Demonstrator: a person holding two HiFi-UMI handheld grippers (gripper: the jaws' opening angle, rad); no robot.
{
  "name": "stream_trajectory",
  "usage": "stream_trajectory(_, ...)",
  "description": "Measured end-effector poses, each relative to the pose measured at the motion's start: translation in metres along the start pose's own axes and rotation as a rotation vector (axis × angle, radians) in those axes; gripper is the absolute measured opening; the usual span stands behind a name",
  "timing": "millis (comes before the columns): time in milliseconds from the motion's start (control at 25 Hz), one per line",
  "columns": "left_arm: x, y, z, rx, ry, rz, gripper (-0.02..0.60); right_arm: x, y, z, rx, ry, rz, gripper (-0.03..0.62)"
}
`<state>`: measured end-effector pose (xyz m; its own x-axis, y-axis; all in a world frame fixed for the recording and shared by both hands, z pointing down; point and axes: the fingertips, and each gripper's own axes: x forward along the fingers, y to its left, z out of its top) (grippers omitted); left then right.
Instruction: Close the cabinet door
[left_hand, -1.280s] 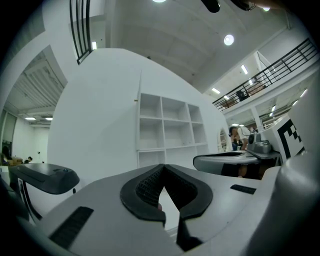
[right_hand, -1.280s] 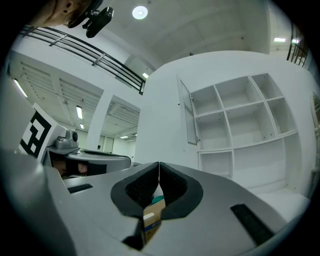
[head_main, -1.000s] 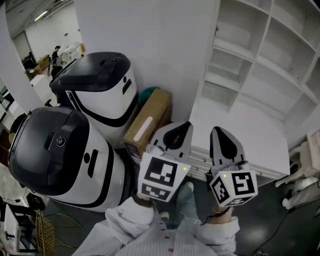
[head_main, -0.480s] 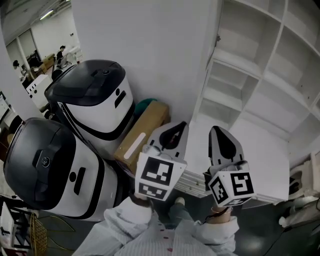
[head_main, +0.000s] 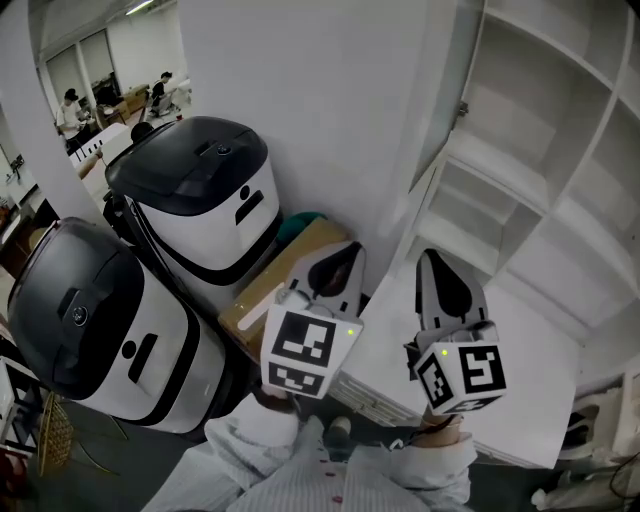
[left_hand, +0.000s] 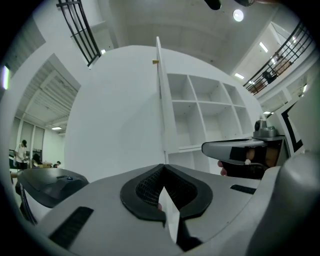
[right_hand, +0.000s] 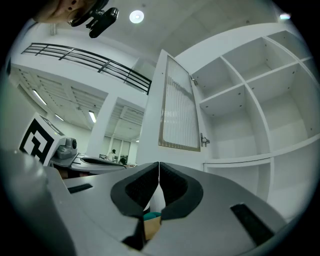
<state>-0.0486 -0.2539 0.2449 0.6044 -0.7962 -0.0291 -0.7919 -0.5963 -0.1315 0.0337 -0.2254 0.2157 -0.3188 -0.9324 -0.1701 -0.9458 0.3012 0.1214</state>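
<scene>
The white cabinet (head_main: 540, 190) with open shelves fills the right of the head view. Its door (head_main: 445, 90) stands wide open, seen nearly edge-on beside a white wall. In the right gripper view the door (right_hand: 177, 110) shows a ribbed glass panel and a hinge (right_hand: 204, 141). The left gripper view shows the door (left_hand: 161, 110) as a thin edge. My left gripper (head_main: 350, 250) (left_hand: 162, 166) is shut and empty, short of the door's lower part. My right gripper (head_main: 433, 258) (right_hand: 159, 164) is shut and empty, held level in front of the lower shelves (right_hand: 250, 90).
Two large black-and-white machines (head_main: 195, 190) (head_main: 90, 320) stand at the left. A cardboard box (head_main: 270, 290) and a teal object (head_main: 300, 225) lie between them and the wall. The cabinet's white base (head_main: 500, 370) juts out below my grippers. People sit far back left (head_main: 70, 105).
Both grippers, still shut, have moved toward the cabinet. The door and shelves now look larger and nearer, and the machines have shifted in the head view.
</scene>
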Motion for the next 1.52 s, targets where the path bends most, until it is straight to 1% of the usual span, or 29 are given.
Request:
stream_trajectory(160,0.009,0.012,-0.002,-0.001,0.015,0.037,0.009,0.016,-0.005,0.0,0.015,-0.005,0.029,0.014)
stream_trajectory(320,0.014,0.024,0.001,0.002,0.018,0.047,0.009,0.029,-0.005,0.005,0.015,-0.011,0.029,0.014)
stream_trajectory(440,0.017,0.029,0.003,0.007,0.015,0.041,0.009,0.034,-0.004,0.014,0.014,-0.031,0.02,0.014)
stream_trajectory(600,0.021,0.033,0.001,0.013,0.017,0.026,0.009,0.032,-0.004,0.033,0.045,-0.107,0.003,0.014)
stream_trajectory(680,0.023,0.035,0.0,0.012,0.016,0.019,0.009,0.031,0.001,0.044,0.058,-0.141,0.018,0.014)
stream_trajectory(800,0.026,0.038,0.0,0.013,0.014,0.01,0.009,0.032,0.011,0.055,0.08,-0.168,0.068,0.015)
stream_trajectory(960,0.027,0.04,-0.002,0.015,0.016,-0.001,0.009,0.032,0.019,0.063,0.075,-0.187,0.082,0.018)
stream_trajectory(1000,0.027,0.041,-0.002,0.015,0.016,-0.004,0.009,0.033,0.023,0.064,0.078,-0.189,0.097,0.051)
stream_trajectory(1040,0.026,0.042,-0.002,0.014,0.017,-0.006,0.009,0.035,0.027,0.065,0.081,-0.186,0.113,0.1)
stream_trajectory(1120,0.025,0.044,-0.004,0.011,0.019,-0.009,0.009,0.039,0.032,0.064,0.074,-0.177,0.12,0.126)
stream_trajectory(1200,0.024,0.045,-0.005,0.009,0.021,-0.009,0.009,0.043,0.034,0.064,0.049,-0.17,0.096,0.148)
stream_trajectory(1280,0.022,0.048,-0.007,0.008,0.025,-0.007,0.009,0.048,0.034,0.063,0.025,-0.16,0.067,0.19)
stream_trajectory(1360,0.018,0.053,-0.01,0.009,0.028,0.0,0.009,0.055,0.035,0.059,0.018,-0.146,0.048,0.212)
stream_trajectory(1520,0.009,0.067,-0.015,0.0,0.032,0.021,0.009,0.065,0.038,0.051,0.001,-0.127,0.017,0.221)
